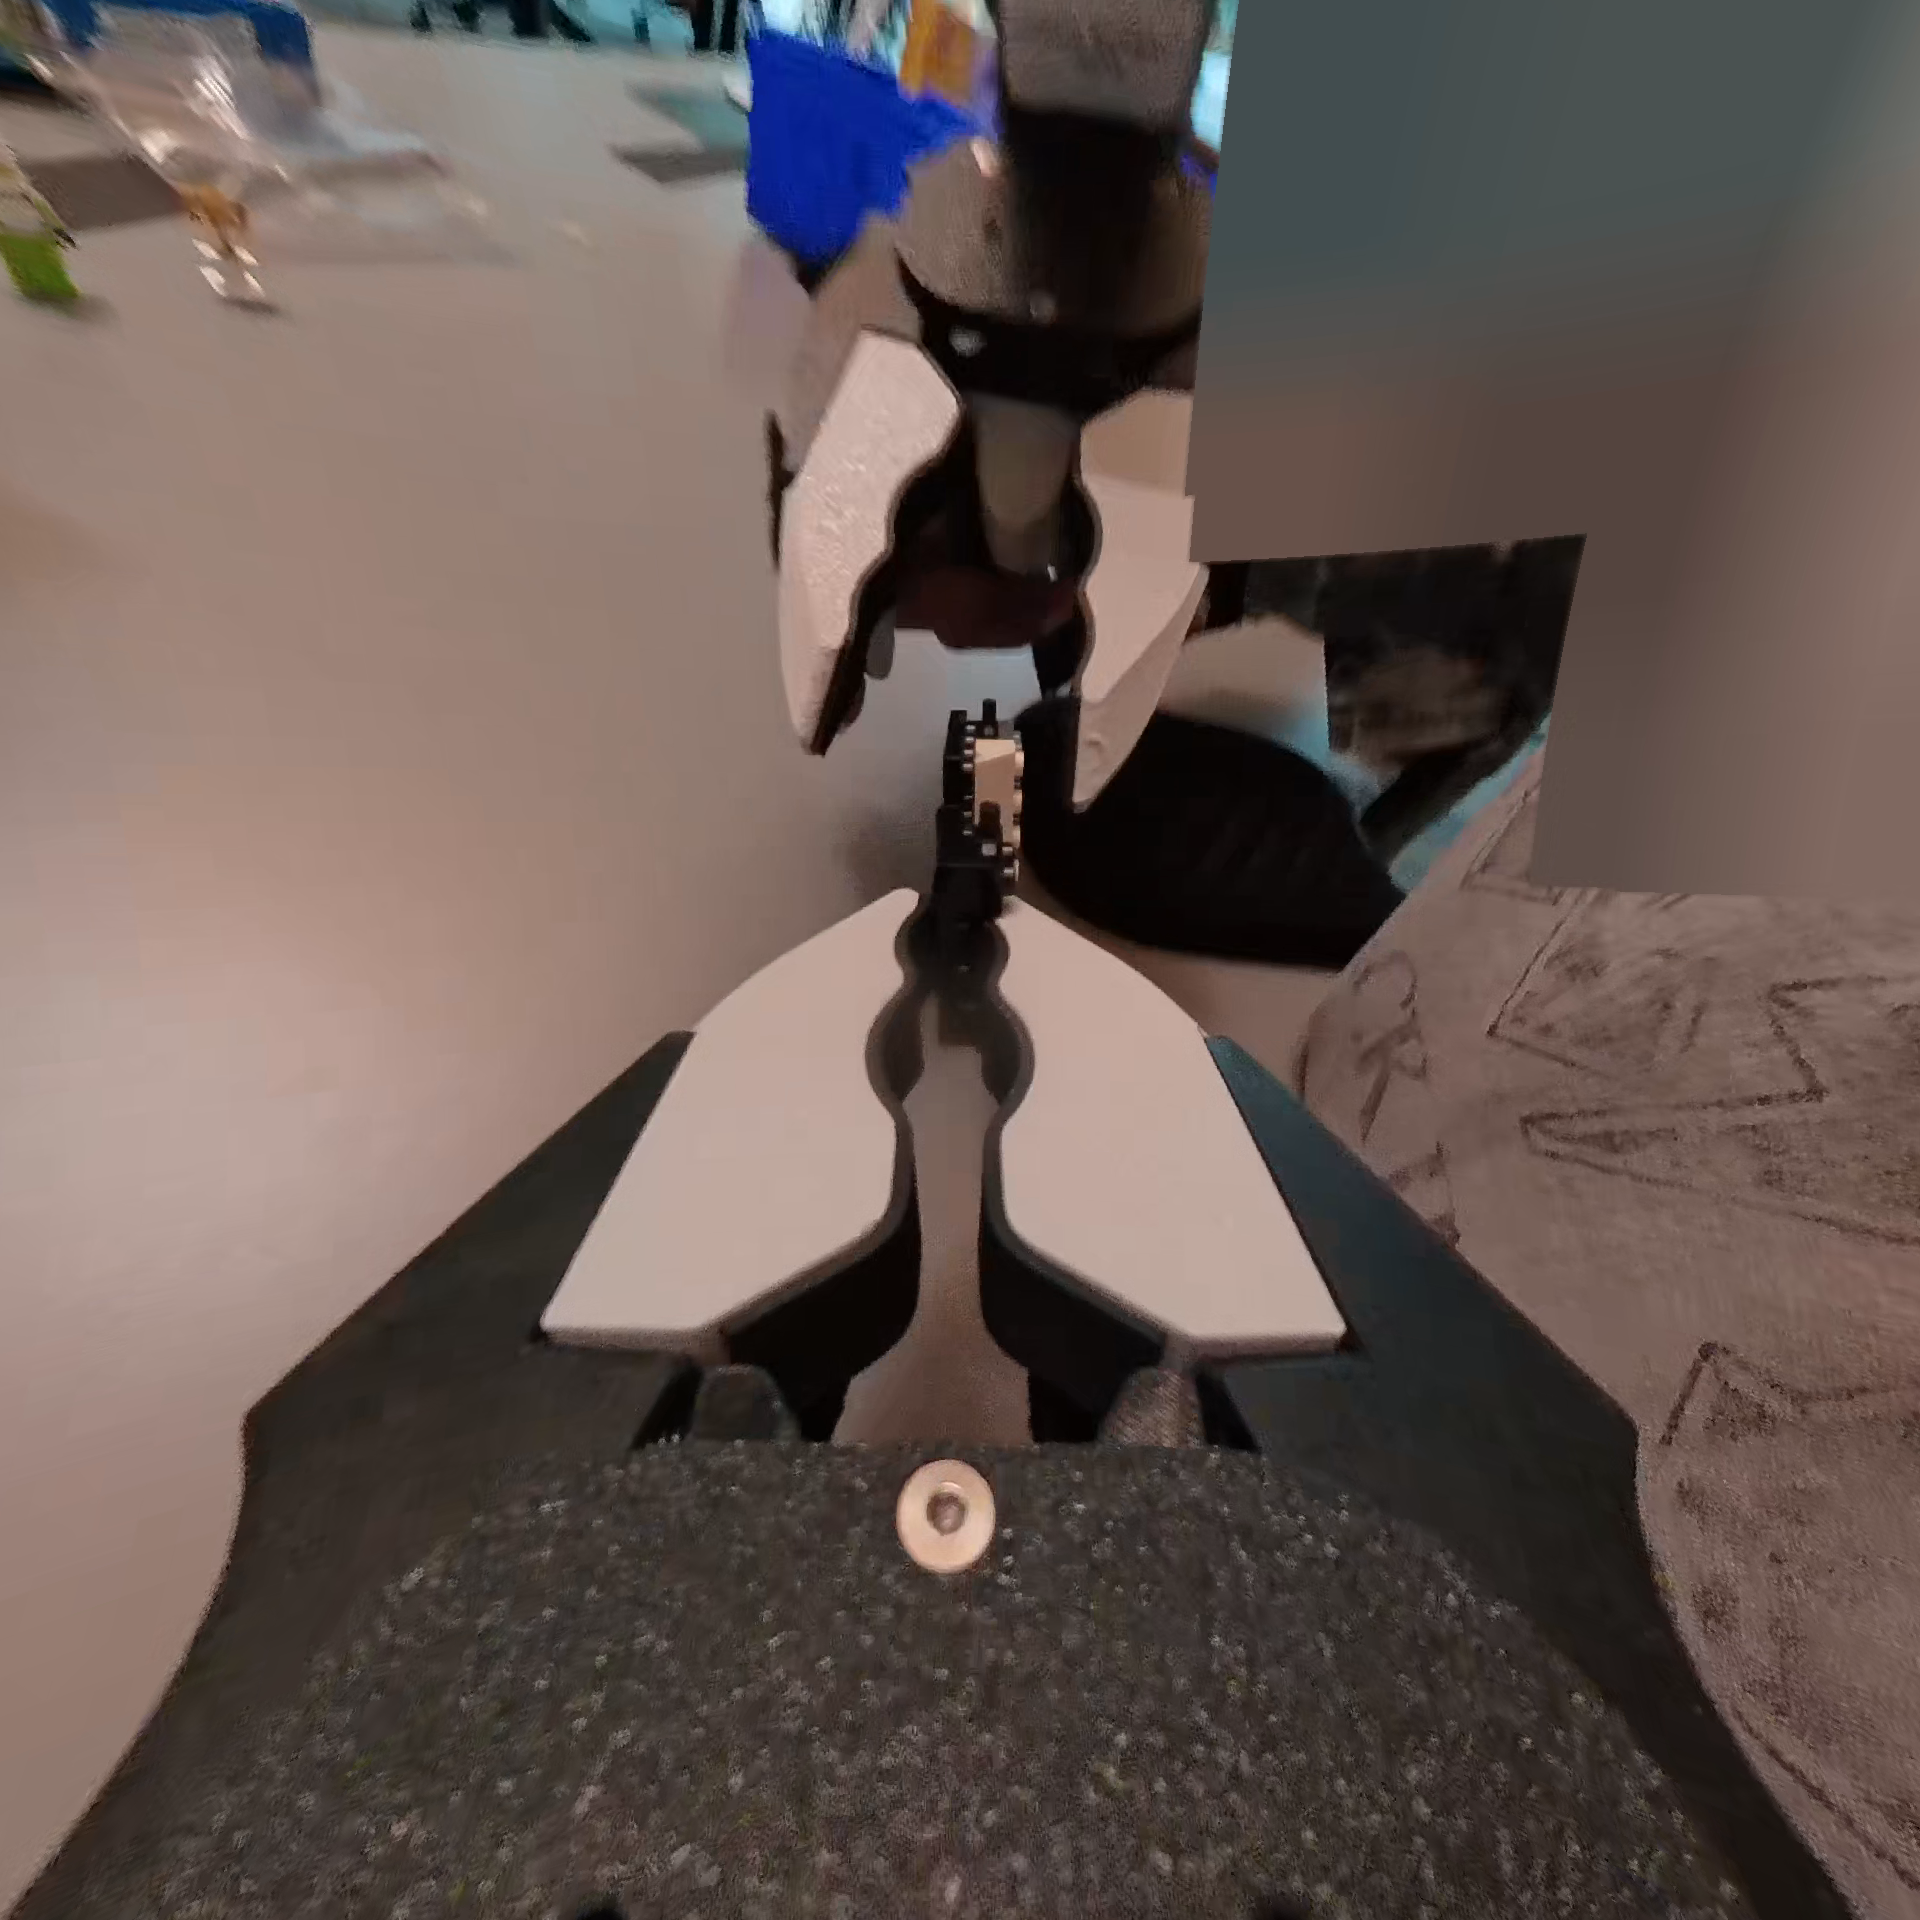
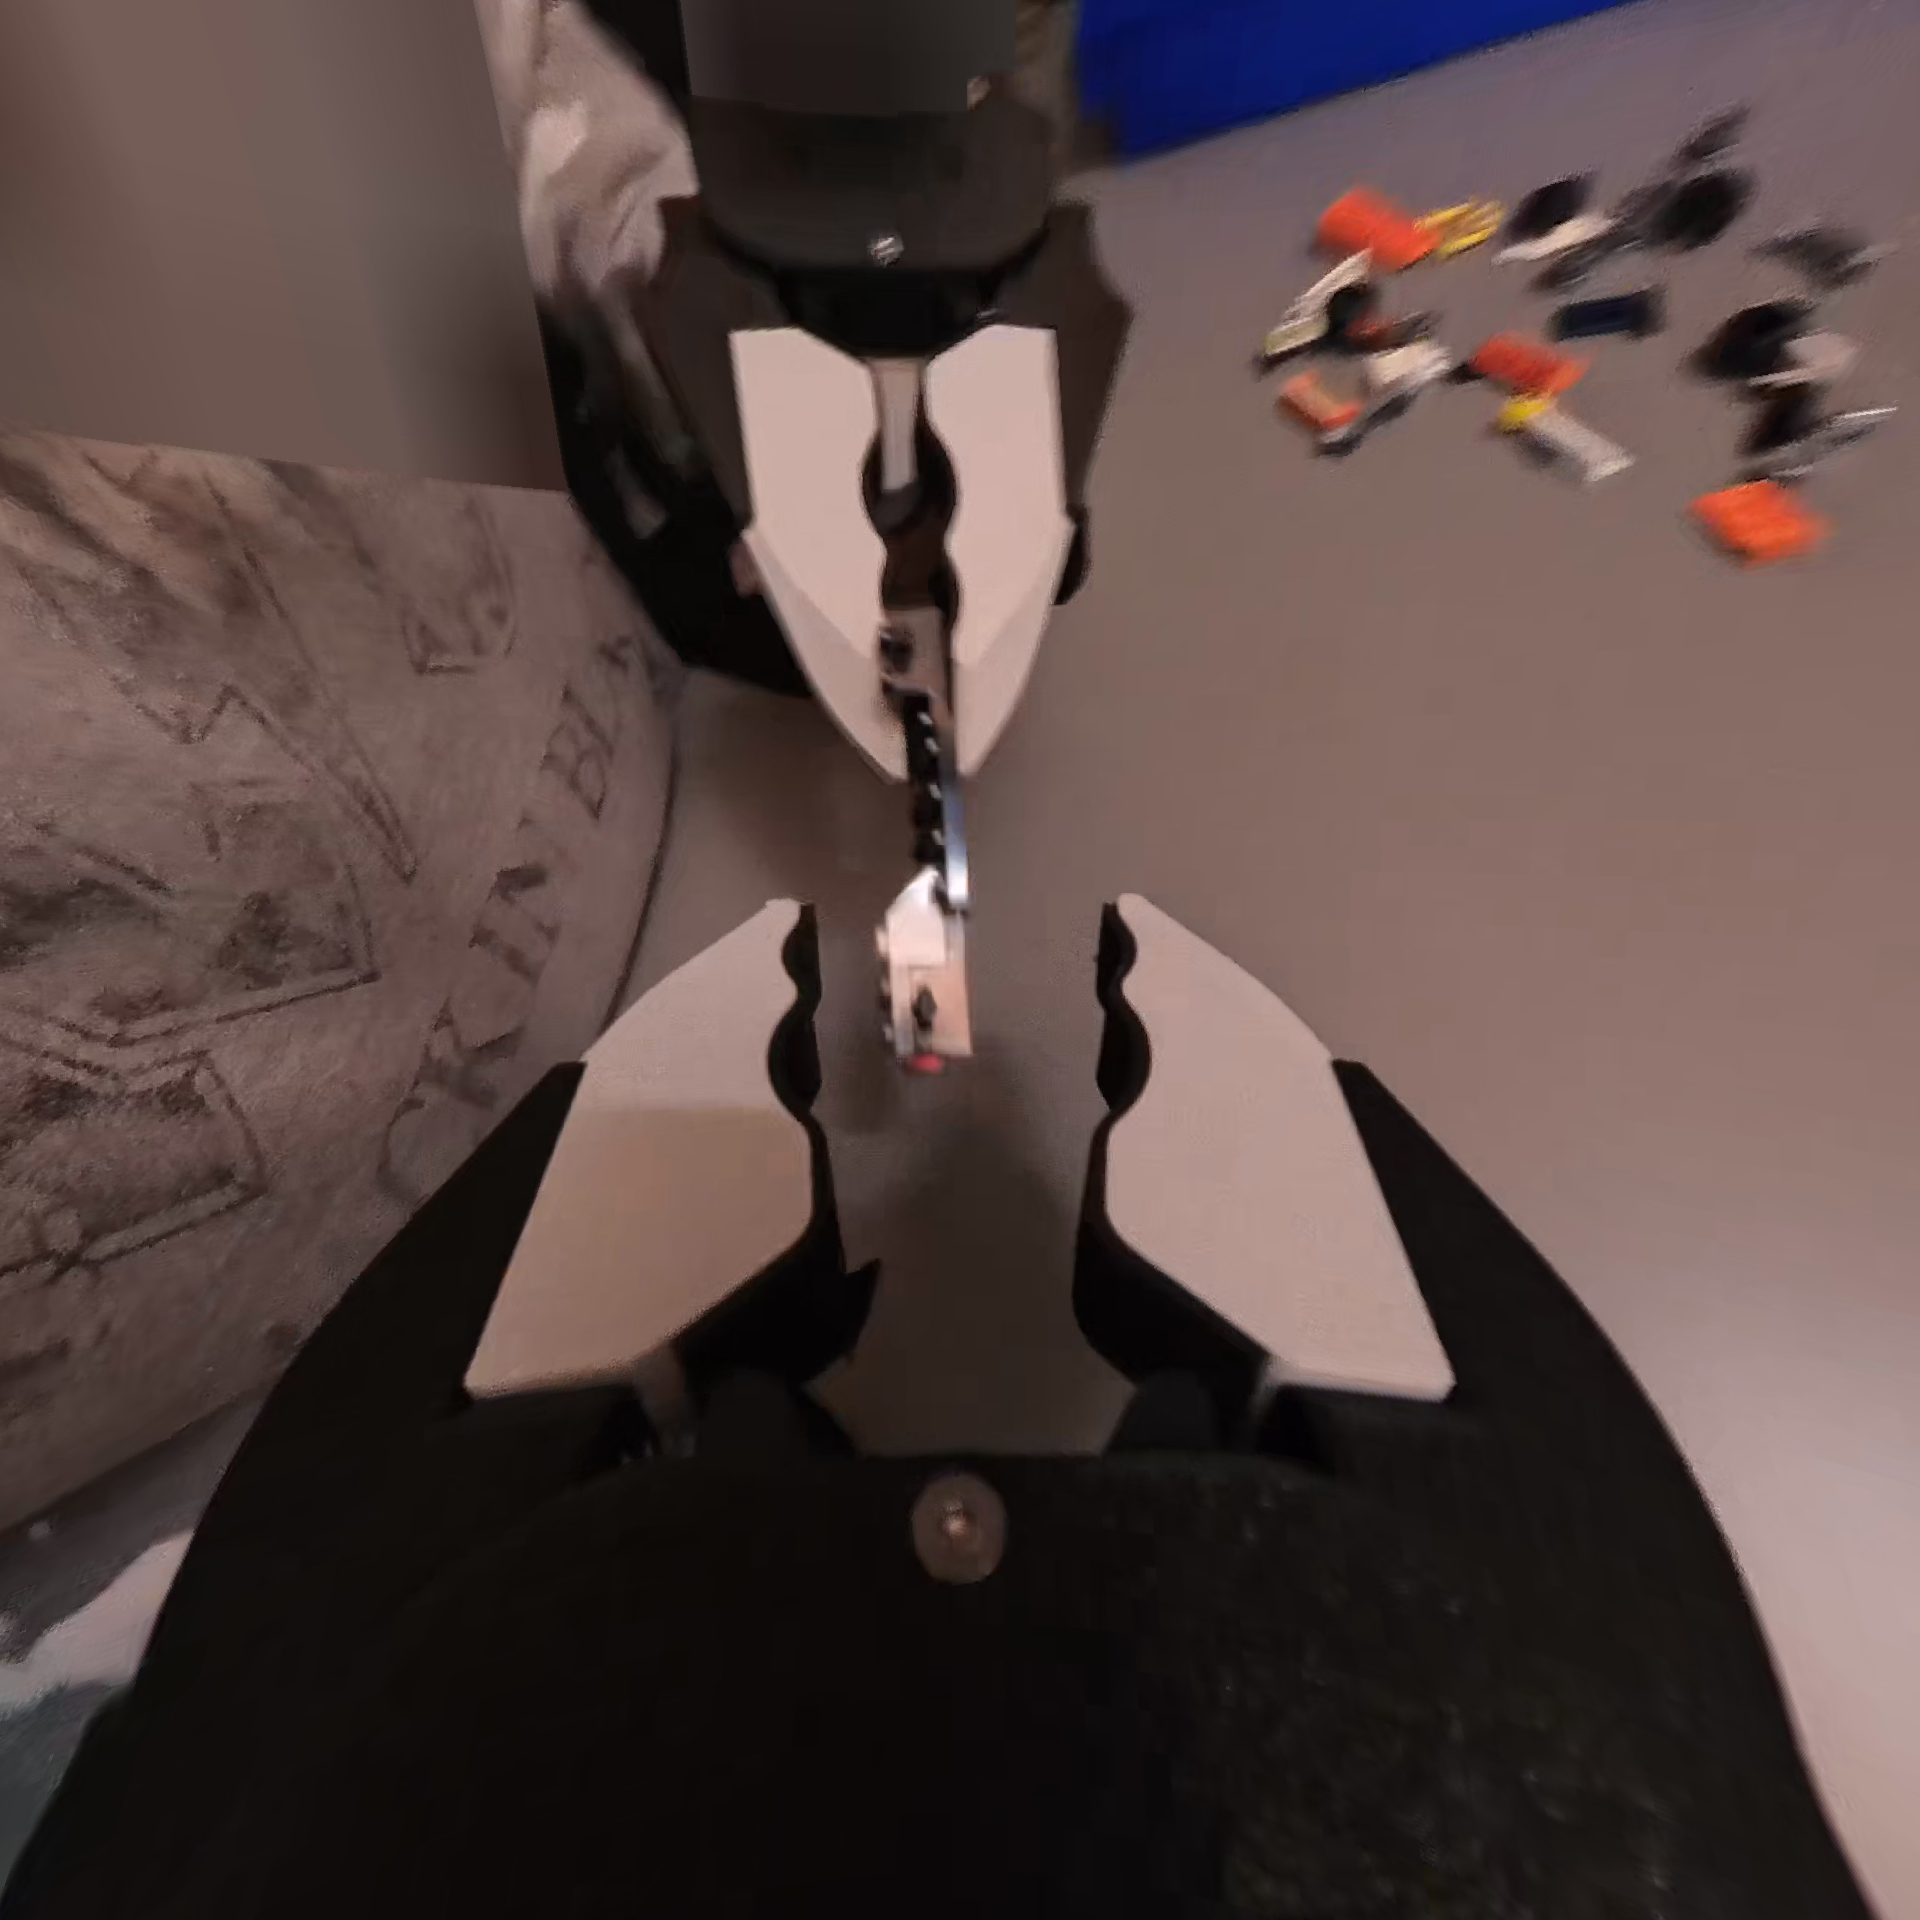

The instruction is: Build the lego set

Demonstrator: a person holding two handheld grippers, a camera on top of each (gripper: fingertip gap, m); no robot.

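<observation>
The two grippers face each other tip to tip above the pale table (image 2: 1455,831). The left gripper (image 1: 961,935) is pinched tight on the black end of a small lego assembly (image 1: 977,800), a thin strip of black studded pieces with a white block at its far end. It holds the strip out in the air, clear of the tabletop.

The right gripper (image 2: 956,914) stands with its jaws spread wide, and the white end of the assembly sits in the gap between its fingertips without touching either finger (image 2: 707,1039). Nothing is in its grasp.

My guess is that this is a joining or regripping step: one tool steadies the half-built strip while the other comes to press on it or take it over. The next move seems to call for the right jaws to close squarely on the white block, lined up with the strip so that it does not twist or snap off at the studs. The piece is small and the left grip is only on its tip, so a sideways push could lever it loose.

Off to one side, well apart from the grippers, lies a scatter of loose bricks (image 2: 1558,343), orange, black, white and yellow. A blue box (image 1: 831,156) stands at the far edge, with a clear plastic bag (image 1: 208,114) nearby. A grey patterned cloth (image 2: 260,831) lies close beside the tools, though nothing sits between the jaws and the strip.
</observation>
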